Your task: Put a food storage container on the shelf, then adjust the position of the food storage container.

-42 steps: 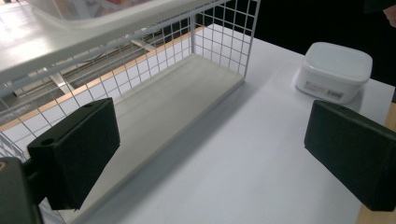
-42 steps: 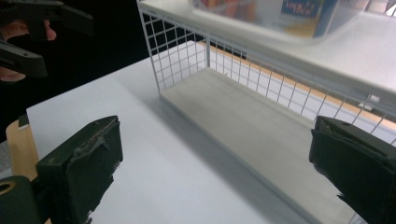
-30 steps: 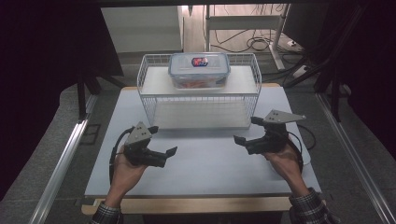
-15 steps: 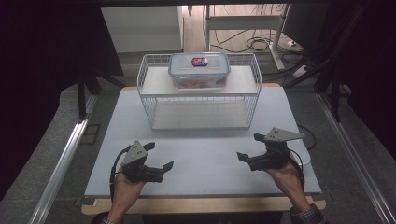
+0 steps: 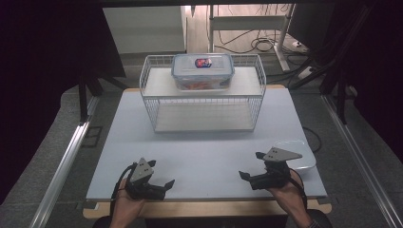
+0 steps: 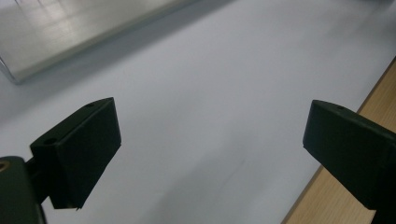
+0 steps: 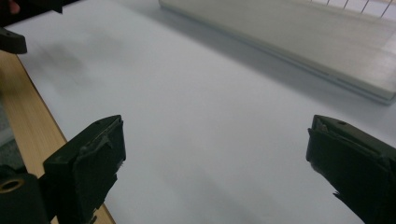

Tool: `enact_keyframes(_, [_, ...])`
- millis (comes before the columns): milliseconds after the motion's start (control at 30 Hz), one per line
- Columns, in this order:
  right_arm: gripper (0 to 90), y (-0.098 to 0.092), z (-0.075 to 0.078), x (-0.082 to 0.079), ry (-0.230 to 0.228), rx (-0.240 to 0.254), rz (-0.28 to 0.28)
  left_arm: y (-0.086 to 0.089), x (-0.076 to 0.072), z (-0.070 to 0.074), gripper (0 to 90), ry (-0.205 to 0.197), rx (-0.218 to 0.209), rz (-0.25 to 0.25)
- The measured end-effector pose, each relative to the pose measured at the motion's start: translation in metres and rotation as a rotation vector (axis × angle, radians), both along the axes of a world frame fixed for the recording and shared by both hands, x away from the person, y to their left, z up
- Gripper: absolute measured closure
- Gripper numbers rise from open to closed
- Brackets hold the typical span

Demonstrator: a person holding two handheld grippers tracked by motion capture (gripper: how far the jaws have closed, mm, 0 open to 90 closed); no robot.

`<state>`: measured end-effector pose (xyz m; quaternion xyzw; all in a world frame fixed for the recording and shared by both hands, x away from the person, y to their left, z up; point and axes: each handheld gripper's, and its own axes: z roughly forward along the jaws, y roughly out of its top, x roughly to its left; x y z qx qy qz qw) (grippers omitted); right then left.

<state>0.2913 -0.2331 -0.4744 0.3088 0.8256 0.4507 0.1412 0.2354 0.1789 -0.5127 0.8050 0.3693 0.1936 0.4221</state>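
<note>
both claws are pulling back toward the near edge of the surface [image 5: 199,142] now: a second ago they were up near the rack [image 5: 202,92], half a second ago midway, and here they sit almost at the wooden lip. the left claw [image 5: 164,185] is down at the near left, the right claw [image 5: 249,178] at the near right, both empty. left claw is spread wide, nothing between its jaws but bare white surface in the left claw view [image 6: 210,140]. right claw is spread wide too [image 7: 215,158], again just surface between the jaws, with the rack's base board across the far side.

my read: this looks like a retreat to a resting pose, so either a step has just closed or the next one hasn't begun.

the box [image 5: 203,71] sits on top of the rack at the far middle of the surface, well apart from both claws. its lid is on, label up, and its long axis runs left to right, parallel with the rack's front. it stands level, roughly centred on the top shelf.

a clear lid or tray [image 5: 297,154] lies just beside the right claw, at the right edge; hard to tell which it is. that's the nearest thing to either claw, and nobody is touching it
</note>
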Motion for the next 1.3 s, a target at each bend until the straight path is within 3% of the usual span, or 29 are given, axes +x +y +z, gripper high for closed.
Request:
enact_keyframes(133, [4.8, 0.000, -0.004, 0.002, 0.002, -0.021, -0.021, 0.000, 0.001, -0.001, 4.0, 0.003, -0.004, 0.003])
enact_keyframes(200, [0.0, 0.000, -0.005, 0.004, 0.012, -0.024, -0.042, 0.001, 0.001, -0.001, 4.1, -0.003, -0.011, 0.004])
enact_keyframes(433, [3.1, -0.010, 0.002, 0.008, 0.043, -0.007, -0.108, 0.003, 0.002, -0.004, 4.2, 0.006, -0.032, 0.005])
enact_keyframes(500, [8.2, -0.018, 0.006, 0.010, 0.028, 0.001, -0.135, 0.003, 0.003, -0.005, 4.2, 0.011, -0.038, 0.003])
enact_keyframes(533, [17.2, -0.026, 0.011, 0.011, 0.005, -0.007, -0.176, 0.003, 0.003, -0.005, 4.3, 0.010, -0.036, 0.003])
enact_keyframes(567, [17.2, -0.026, 0.011, 0.011, 0.005, -0.007, -0.176, 0.003, 0.003, -0.006, 4.3, 0.010, -0.035, 0.004])
enact_keyframes(600, [31.6, -0.036, 0.014, 0.012, -0.010, -0.010, -0.201, 0.003, 0.003, -0.006, 4.3, 0.010, -0.033, 0.005])
enact_keyframes(633, [31.6, -0.036, 0.014, 0.012, -0.010, -0.010, -0.201, 0.003, 0.003, -0.006, 4.4, 0.010, -0.033, 0.005])
enact_keyframes(667, [45.3, -0.049, 0.017, 0.015, -0.011, -0.021, -0.225, 0.004, 0.004, -0.007, 4.4, 0.011, -0.035, 0.007])
enact_keyframes(700, [45.3, -0.049, 0.017, 0.015, -0.011, -0.021, -0.225, 0.004, 0.004, -0.007, 4.4, 0.011, -0.035, 0.007])
enact_keyframes(733, [55.4, -0.061, 0.018, 0.017, -0.014, -0.047, -0.245, 0.005, 0.004, -0.007, 4.4, 0.013, -0.037, 0.009])
enact_keyframes(767, [55.4, -0.061, 0.018, 0.017, -0.014, -0.047, -0.245, 0.005, 0.004, -0.007, 4.4, 0.013, -0.037, 0.009])
enact_keyframes(833, [68.2, -0.072, 0.019, 0.018, -0.019, -0.057, -0.260, 0.005, 0.004, -0.008, 4.5, 0.014, -0.038, 0.010])
enact_keyframes(867, [79.1, -0.084, 0.021, 0.020, -0.036, -0.070, -0.282, 0.005, 0.005, -0.008, 4.5, 0.018, -0.042, 0.011])
enact_keyframes(967, [85.0, -0.097, 0.023, 0.021, -0.047, -0.073, -0.320, 0.005, 0.005, -0.009, 4.5, 0.023, -0.044, 0.010])
enact_keyframes(1000, [89.2, -0.108, 0.025, 0.022, -0.058, -0.072, -0.358, 0.005, 0.005, -0.009, 4.5, 0.024, -0.044, 0.008])
enact_keyframes(1033, [89.2, -0.108, 0.025, 0.022, -0.058, -0.072, -0.358, 0.005, 0.005, -0.009, 4.5, 0.024, -0.044, 0.008])
enact_keyframes(1133, [89.6, -0.134, 0.024, 0.026, -0.044, -0.062, -0.479, 0.006, 0.005, -0.009, 4.5, 0.026, -0.047, 0.008])
enact_keyframes(1300, [89.6, -0.153, 0.020, 0.027, -0.031, -0.065, -0.547, 0.006, 0.005, -0.009, 4.5, 0.027, -0.044, 0.009])
